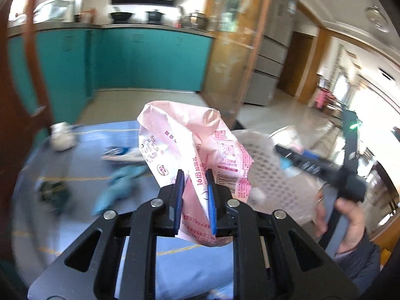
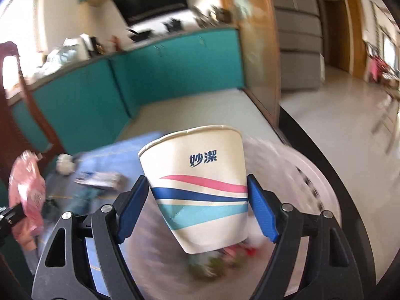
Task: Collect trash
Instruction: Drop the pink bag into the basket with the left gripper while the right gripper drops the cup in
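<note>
The left tongs [image 1: 196, 182] are nearly closed on a crumpled pink-and-white printed plastic wrapper [image 1: 195, 145], pinched low so its loose upper part stands up at the centre of the left wrist frame. The right tongs [image 2: 197, 195] stand wide, their blue pads against the sides of a cream paper cup with pink, navy and teal stripes [image 2: 200, 185]; it sits tilted, rim toward the top of the frame. Both pieces look lifted clear of the surface, probably for carrying to the white perforated plastic basket [image 1: 270, 165] at centre right of the left view. In the right view the cup hangs over that basket's blurred interior, where some colourful scraps already lie.

The counter [image 1: 75, 225] wears a pale blue cloth with thin yellow lines. Blurred litter is on it at the left: a white crumpled lump [image 1: 61, 136], a flat printed packet [image 1: 122, 152], a blue scrap [image 1: 120, 185] and something dark green [image 1: 52, 192]. Behind are teal kitchen cabinets [image 1: 150, 60], wooden door frames and a glossy tiled floor.
</note>
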